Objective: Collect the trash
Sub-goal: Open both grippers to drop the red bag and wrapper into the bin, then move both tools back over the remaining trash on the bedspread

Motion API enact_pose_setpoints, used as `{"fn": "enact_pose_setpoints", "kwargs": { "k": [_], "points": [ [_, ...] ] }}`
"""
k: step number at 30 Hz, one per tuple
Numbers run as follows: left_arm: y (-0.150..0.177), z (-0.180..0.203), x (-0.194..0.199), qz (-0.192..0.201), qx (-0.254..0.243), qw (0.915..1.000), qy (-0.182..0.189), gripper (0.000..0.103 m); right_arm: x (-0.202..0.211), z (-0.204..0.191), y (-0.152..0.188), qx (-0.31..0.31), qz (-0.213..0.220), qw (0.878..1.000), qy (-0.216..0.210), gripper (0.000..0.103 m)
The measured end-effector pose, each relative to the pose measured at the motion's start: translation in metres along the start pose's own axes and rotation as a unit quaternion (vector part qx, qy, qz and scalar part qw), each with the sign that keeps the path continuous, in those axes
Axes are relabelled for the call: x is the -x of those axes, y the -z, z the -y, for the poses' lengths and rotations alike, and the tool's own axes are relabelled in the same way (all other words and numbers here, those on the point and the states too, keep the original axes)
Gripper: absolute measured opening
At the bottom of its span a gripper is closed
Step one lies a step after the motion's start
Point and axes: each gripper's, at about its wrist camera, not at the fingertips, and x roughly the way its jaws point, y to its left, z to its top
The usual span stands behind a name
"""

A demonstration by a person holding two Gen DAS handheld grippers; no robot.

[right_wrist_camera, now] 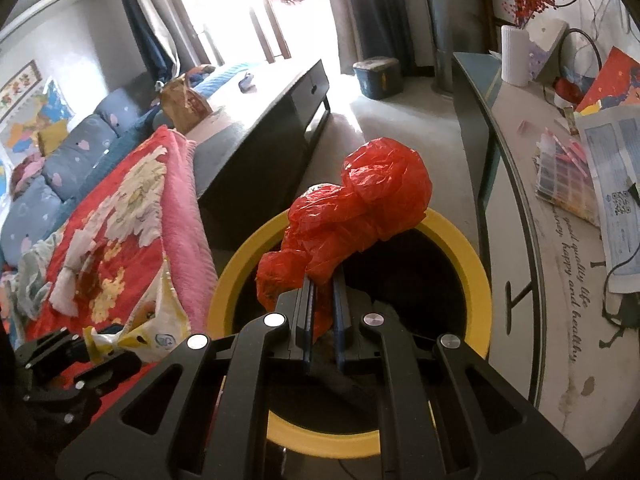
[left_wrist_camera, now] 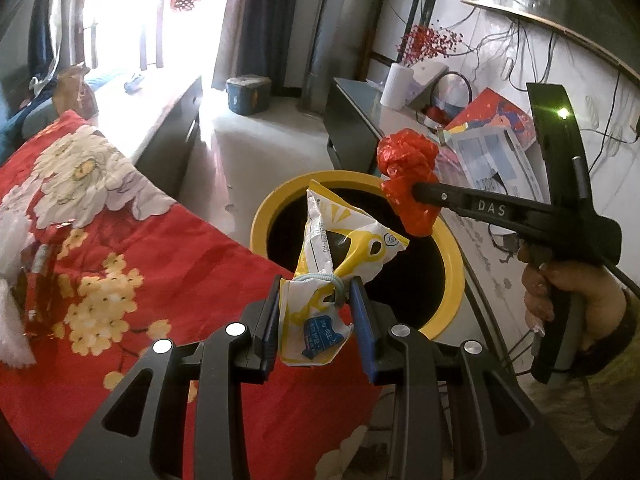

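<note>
My left gripper (left_wrist_camera: 316, 304) is shut on a yellow and white snack wrapper (left_wrist_camera: 332, 248) tied with a hair band, held just over the near rim of the yellow bin (left_wrist_camera: 452, 264). In the right wrist view that wrapper (right_wrist_camera: 148, 328) shows at the lower left, beside the bin's left rim. My right gripper (right_wrist_camera: 322, 292) is shut on a crumpled red plastic bag (right_wrist_camera: 360, 208) hanging above the dark opening of the yellow bin (right_wrist_camera: 480, 284). From the left wrist view the red bag (left_wrist_camera: 408, 176) sits at the tip of the right gripper (left_wrist_camera: 416, 192), over the bin's far rim.
A red floral blanket (left_wrist_camera: 120, 240) covers the sofa left of the bin. A white table (right_wrist_camera: 560, 280) with papers and cables runs along the right. A dark low cabinet (right_wrist_camera: 272, 120) and a blue box (right_wrist_camera: 376, 72) stand further back on the floor.
</note>
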Motion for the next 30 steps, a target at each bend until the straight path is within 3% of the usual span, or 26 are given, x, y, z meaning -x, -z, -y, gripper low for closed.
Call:
{"fn": "enact_pose_setpoints", "kwargs": {
  "k": [8,10,11,13,18,20,30],
  "points": [
    [-0.007,0.012,-0.018,-0.008,-0.015,0.9998,0.004,0.031,-0.003,0.009,0.0,-0.01,-0.011,1.0,0.003,0.005],
    [-0.01,0.011,-0.021,-0.003,-0.016,0.9999,0.003,0.035,-0.003,0.011,-0.001,-0.015,-0.013,1.0,0.002,0.008],
    [-0.011,0.011,-0.022,-0.001,-0.014,0.9999,0.005,0.039,-0.002,0.012,-0.001,-0.018,-0.013,1.0,0.002,0.011],
    [-0.014,0.008,-0.021,0.007,-0.006,0.9999,0.004,0.064,-0.001,0.013,-0.001,-0.021,-0.014,1.0,0.001,0.019],
    [-0.014,-0.003,-0.008,0.026,0.014,0.9996,-0.004,0.083,0.004,0.012,-0.003,-0.025,0.0,1.0,0.006,0.036],
    [-0.012,-0.007,0.0,0.036,0.02,0.9991,-0.01,0.086,0.008,0.008,-0.003,-0.022,0.009,1.0,0.003,0.043],
    [-0.004,-0.036,0.05,0.09,0.053,0.9933,-0.048,0.09,0.034,-0.037,-0.003,0.025,0.065,0.997,-0.011,0.057]
  ]
}}
